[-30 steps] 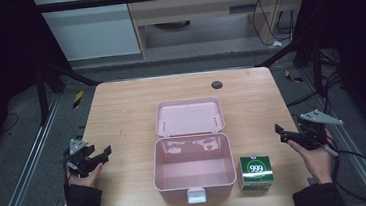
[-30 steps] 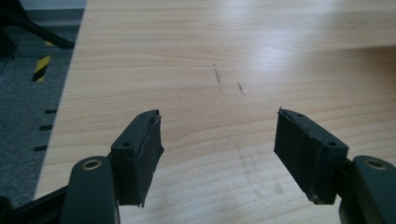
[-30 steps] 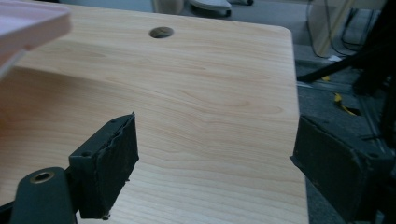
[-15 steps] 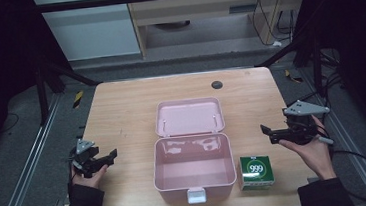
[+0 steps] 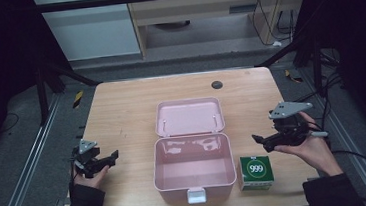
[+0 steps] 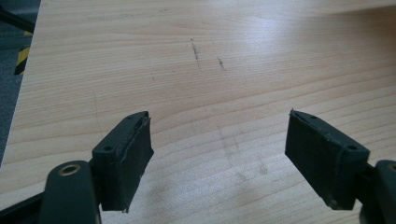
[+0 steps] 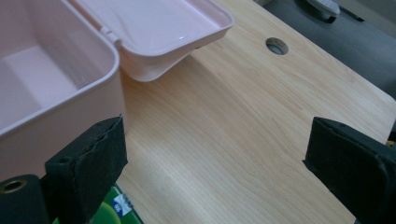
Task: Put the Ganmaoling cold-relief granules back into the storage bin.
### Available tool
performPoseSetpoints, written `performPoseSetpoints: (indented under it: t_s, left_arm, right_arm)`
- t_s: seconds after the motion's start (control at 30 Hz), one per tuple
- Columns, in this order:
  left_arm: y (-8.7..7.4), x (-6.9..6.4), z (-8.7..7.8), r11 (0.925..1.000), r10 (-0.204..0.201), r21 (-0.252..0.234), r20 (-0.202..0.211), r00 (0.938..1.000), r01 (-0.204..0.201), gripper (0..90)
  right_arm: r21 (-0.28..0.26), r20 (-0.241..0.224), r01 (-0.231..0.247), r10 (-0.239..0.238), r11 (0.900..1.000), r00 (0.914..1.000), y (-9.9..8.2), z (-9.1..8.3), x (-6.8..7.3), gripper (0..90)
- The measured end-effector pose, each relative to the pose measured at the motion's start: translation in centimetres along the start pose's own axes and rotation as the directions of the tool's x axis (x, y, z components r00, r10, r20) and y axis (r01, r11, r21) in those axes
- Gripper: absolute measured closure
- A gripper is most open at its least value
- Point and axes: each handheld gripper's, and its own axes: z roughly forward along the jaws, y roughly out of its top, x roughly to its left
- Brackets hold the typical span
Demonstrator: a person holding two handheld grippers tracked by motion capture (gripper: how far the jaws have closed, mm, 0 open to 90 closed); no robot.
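Note:
An open pink plastic box [image 5: 194, 175] sits in the middle of the wooden table [image 5: 126, 113], its lid [image 5: 188, 116] laid back flat behind it and its inside bare. A small green carton marked 999 [image 5: 255, 173] stands just right of the box near the front edge. My right gripper [image 5: 262, 142] hovers open a little above and right of the carton, pointing toward the box. In the right gripper view the jaws [image 7: 215, 158] stand wide apart with the box wall [image 7: 56, 93] at left and the carton's corner [image 7: 112, 212] below. My left gripper [image 5: 111, 158] is open at the table's left side over bare wood [image 6: 219, 154].
A round cable hole [image 5: 216, 85] lies in the table's far middle-right. A dark metal frame and rails surround the table. Bare wood stretches between the left gripper and the box.
My right gripper has moved left and inward from the table's right edge toward the box and carton. The left gripper has shifted only slightly.

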Motion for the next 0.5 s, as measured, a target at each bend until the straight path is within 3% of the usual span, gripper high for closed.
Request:
performPoseSetpoints:
  t_s: [0.1,0.13,0.23,0.5]
  left_arm:
    - [0.0,0.0,0.0,1.0,0.004,0.002,0.001,1.0,-0.004,21.8]
    - [0.0,0.0,0.0,0.9999,0.008,0.006,0.001,1.0,-0.008,21.8]
    - [0.0,-0.1,0.1,0.9999,0.011,0.008,0.004,0.9999,-0.011,21.8]
    - [0.0,-0.2,0.2,0.9996,0.02,0.019,0.003,0.9998,-0.02,22.0]
  right_arm:
    - [0.007,-0.023,0.041,-0.041,0.9991,0.9989,0.1,0.0,0.3,5.2]
    - [0.015,-0.047,0.078,-0.077,0.9969,0.9959,0.2,-0.1,0.7,4.9]
    - [0.033,-0.082,0.113,-0.11,0.993,0.9905,0.3,0.0,1.1,4.5]
    - [0.089,-0.171,0.203,-0.186,0.9752,0.9677,0.2,-0.2,2.3,4.2]
